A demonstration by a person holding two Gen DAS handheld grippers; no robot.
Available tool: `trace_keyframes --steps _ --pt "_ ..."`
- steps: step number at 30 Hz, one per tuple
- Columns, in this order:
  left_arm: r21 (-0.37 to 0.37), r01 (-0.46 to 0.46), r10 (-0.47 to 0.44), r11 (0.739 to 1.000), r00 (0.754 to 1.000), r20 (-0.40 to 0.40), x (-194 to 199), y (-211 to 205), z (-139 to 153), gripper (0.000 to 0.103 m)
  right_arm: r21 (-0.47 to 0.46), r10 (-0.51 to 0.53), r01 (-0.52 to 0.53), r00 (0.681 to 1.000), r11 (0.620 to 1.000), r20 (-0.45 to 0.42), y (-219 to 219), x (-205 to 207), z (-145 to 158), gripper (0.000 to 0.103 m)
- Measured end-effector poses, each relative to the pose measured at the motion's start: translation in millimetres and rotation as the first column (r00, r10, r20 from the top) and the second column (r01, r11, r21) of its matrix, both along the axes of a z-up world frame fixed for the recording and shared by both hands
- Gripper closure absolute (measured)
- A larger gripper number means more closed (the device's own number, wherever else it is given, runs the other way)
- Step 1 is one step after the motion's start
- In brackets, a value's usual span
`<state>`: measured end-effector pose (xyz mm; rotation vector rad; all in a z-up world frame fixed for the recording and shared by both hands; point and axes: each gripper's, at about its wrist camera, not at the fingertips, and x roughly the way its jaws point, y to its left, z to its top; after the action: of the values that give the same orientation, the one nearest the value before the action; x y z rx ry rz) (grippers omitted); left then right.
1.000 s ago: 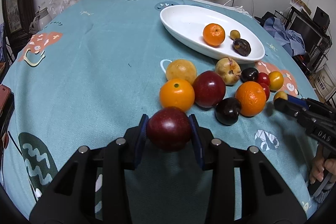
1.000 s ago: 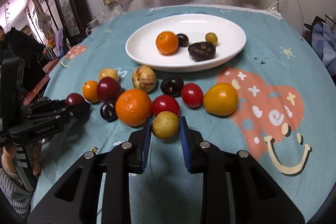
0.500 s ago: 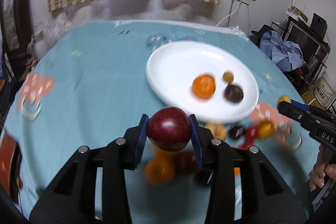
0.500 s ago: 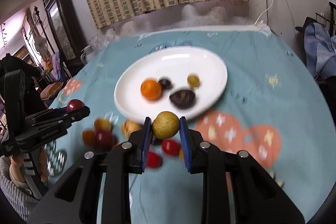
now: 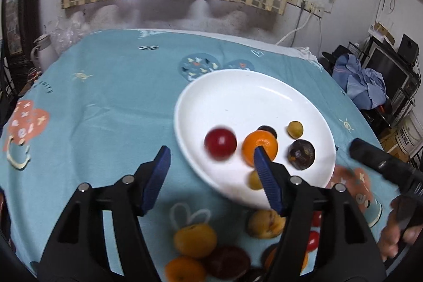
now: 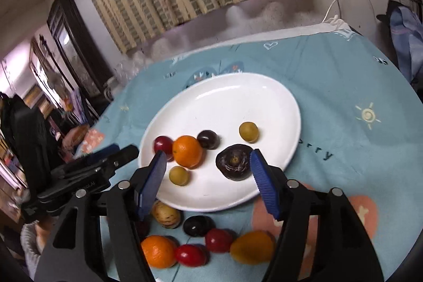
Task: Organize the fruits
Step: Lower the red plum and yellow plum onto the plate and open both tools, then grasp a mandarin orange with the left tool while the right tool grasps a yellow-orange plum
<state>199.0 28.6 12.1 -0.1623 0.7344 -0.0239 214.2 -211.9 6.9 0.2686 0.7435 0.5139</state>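
My left gripper [image 5: 211, 149] hangs over the near rim of the white plate [image 5: 246, 102], jaws opening, nothing pressed between the pads. The red plum [image 5: 220, 143] lies blurred on the plate beside an orange [image 5: 260, 147]. My right gripper [image 6: 206, 153] is also over the plate [image 6: 238, 102], its jaws opening around nothing. A small yellow fruit [image 6: 179, 175] rests on the plate below them, near the orange [image 6: 187, 151], the red plum [image 6: 162, 144] and a dark wrinkled fruit [image 6: 234, 161]. Each view shows the other gripper [image 5: 357, 147] [image 6: 124, 151] at its side.
Several loose fruits lie on the teal tablecloth in front of the plate: an orange [image 6: 158, 251], red ones [image 6: 218, 239], a yellow one [image 6: 252, 246], a dark plum [image 6: 198, 225], a pale speckled one [image 6: 166, 214]. A hand [image 5: 396, 237] holds the right gripper. Furniture crowds both table sides.
Both grippers rose from the fruit row and moved forward over the plate. Both jaws opened: the red plum and the small yellow fruit left them and now lie on the plate.
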Motion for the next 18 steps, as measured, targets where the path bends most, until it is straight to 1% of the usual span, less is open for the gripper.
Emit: trace_keyframes --steps 1,4,7,9,10,12,13,18 --pt "-0.003 -0.015 0.015 1.000 1.000 0.009 -9 5 1 0.030 0.015 -0.009 0.009 1.000 1.000 0.001 -6 -9 3 0.034" --pt "0.016 -0.053 0.052 0.998 0.998 0.019 -36 14 -2 0.028 0.037 -0.043 0.043 0.999 0.998 0.011 -19 -27 4 0.030" --pt "0.038 -0.096 0.095 0.995 0.995 0.006 -67 24 -15 0.022 0.048 -0.062 0.063 0.998 0.997 -0.007 -29 -49 -5 0.030" --pt "0.038 -0.106 0.106 0.994 0.994 -0.013 -82 29 -23 0.022 0.061 -0.071 0.072 0.997 0.996 -0.023 -36 -65 -15 0.028" --pt "0.036 -0.108 0.108 0.994 0.994 -0.021 -87 30 -26 0.022 0.061 -0.080 0.082 0.996 0.995 -0.033 -39 -70 -20 0.023" --pt "0.041 -0.114 0.115 0.993 0.993 -0.032 -96 32 -30 0.021 0.056 -0.095 0.098 0.994 0.994 -0.052 -43 -75 -25 0.018" --pt "0.043 -0.116 0.117 0.992 0.993 -0.031 -99 33 -31 0.019 0.063 -0.094 0.097 0.994 0.993 -0.051 -44 -75 -25 0.018" --pt "0.070 -0.079 0.083 0.994 0.995 -0.054 -99 24 -39 0.019 0.065 -0.088 0.091 0.995 0.994 -0.043 -44 -73 -21 0.018"
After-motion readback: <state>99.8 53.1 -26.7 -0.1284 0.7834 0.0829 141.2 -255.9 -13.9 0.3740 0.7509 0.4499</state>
